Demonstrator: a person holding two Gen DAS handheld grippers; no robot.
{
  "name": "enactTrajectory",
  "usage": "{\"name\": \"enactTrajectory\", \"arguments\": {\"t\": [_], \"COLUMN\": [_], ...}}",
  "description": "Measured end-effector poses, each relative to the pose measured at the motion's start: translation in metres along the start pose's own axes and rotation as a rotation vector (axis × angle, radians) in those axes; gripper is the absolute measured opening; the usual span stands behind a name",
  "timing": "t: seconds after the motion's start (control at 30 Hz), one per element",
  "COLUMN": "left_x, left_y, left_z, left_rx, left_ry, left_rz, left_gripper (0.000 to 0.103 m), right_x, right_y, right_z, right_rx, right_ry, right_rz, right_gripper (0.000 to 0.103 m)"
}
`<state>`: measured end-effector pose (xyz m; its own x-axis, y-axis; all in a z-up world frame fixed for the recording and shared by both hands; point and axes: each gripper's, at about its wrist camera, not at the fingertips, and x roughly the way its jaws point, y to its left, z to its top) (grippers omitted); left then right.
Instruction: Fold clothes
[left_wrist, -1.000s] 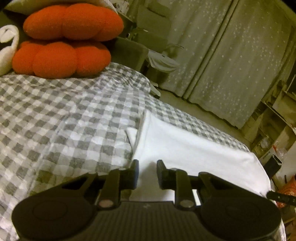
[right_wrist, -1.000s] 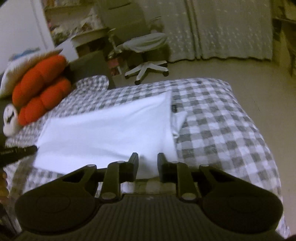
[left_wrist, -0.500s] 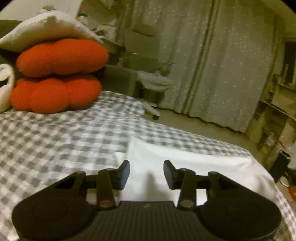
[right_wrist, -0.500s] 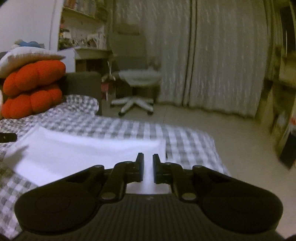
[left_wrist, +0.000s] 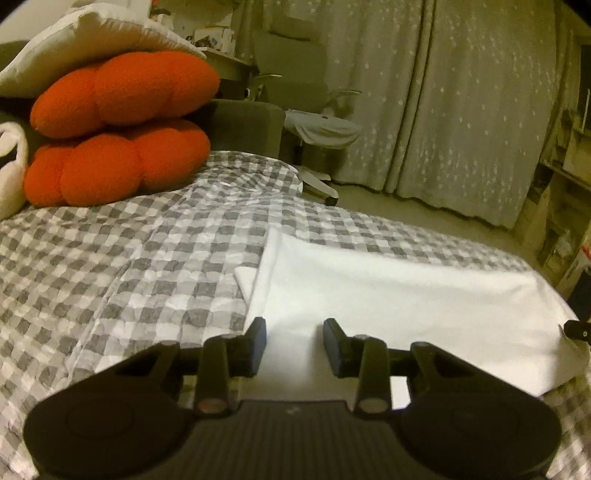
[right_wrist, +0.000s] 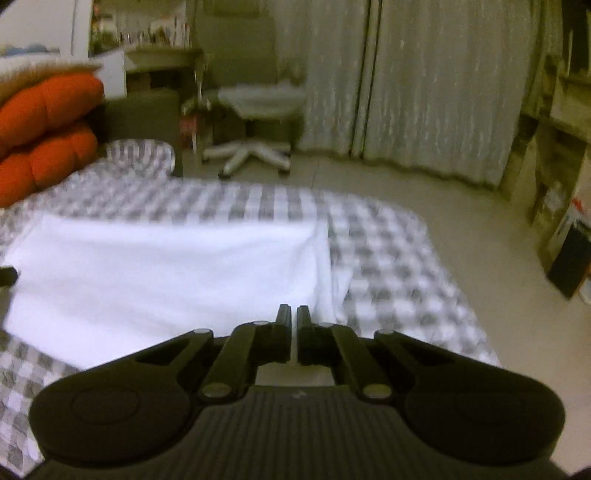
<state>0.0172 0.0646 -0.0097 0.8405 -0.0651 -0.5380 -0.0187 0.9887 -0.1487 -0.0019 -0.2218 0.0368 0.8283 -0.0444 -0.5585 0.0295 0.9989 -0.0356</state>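
A folded white garment lies flat on the grey-and-white checked bed cover, near the bed's front edge, its long side running left to right. The left hand-held gripper hovers over the garment's near left corner with its jaws a moderate way apart, white cloth showing in the gap but neither pad pressing on it; they have narrowed slightly in the last moment. At the garment's near right corner the right hand-held gripper has just drawn its jaws together until only a thin slit remains; white fabric shows behind them, though the blurred view does not make clear whether any cloth is pinched. A layer of the garment sticks out a little at the left end. At the far left of the bed, two puffy orange cushions are stacked beneath a pale pillow. Beyond the bed stand an office chair and long patterned curtains.
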Motion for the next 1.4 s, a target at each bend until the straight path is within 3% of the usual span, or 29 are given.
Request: {"name": "enactTrajectory", "arguments": {"t": [0.23,0.5,0.7,0.8,0.87,1.03,1.17,1.3,1.4], "left_x": [0.001,0.001,-0.005,-0.001,0.003,0.005,0.002,0.002,0.009], "left_y": [0.000,0.015,0.011,0.012,0.013,0.017,0.031,0.030,0.037], "left_z": [-0.001,0.003,0.005,0.004,0.002,0.004,0.009,0.008,0.006], "left_rx": [0.018,-0.064,-0.052,-0.055,-0.052,-0.054,-0.131,-0.101,-0.151], "left_ry": [0.012,0.029,0.019,0.027,0.041,0.059,0.062,0.051,0.079], "left_rz": [0.004,-0.028,-0.034,-0.039,-0.035,-0.041,-0.066,0.013,-0.003], "left_gripper": [0.036,0.032,0.030,0.031,0.030,0.030,0.028,0.039,0.039], "right_x": [0.014,0.012,-0.002,0.003,0.012,0.012,0.011,0.010,0.014], "right_y": [0.006,0.004,0.006,0.013,0.020,0.026,0.016,0.008,0.012], "right_z": [-0.003,-0.002,0.003,0.002,0.000,0.000,0.000,0.001,0.000], "right_rx": [-0.038,-0.012,0.005,0.004,-0.023,-0.083,-0.068,-0.026,-0.058], "right_ry": [0.038,0.040,-0.033,0.003,0.056,0.036,0.030,0.022,0.032], "right_rz": [-0.036,-0.033,-0.001,0.036,0.029,-0.031,-0.045,-0.042,-0.052], "right_gripper": [0.001,0.001,0.005,0.006,0.008,0.001,0.001,0.001,0.002]}}
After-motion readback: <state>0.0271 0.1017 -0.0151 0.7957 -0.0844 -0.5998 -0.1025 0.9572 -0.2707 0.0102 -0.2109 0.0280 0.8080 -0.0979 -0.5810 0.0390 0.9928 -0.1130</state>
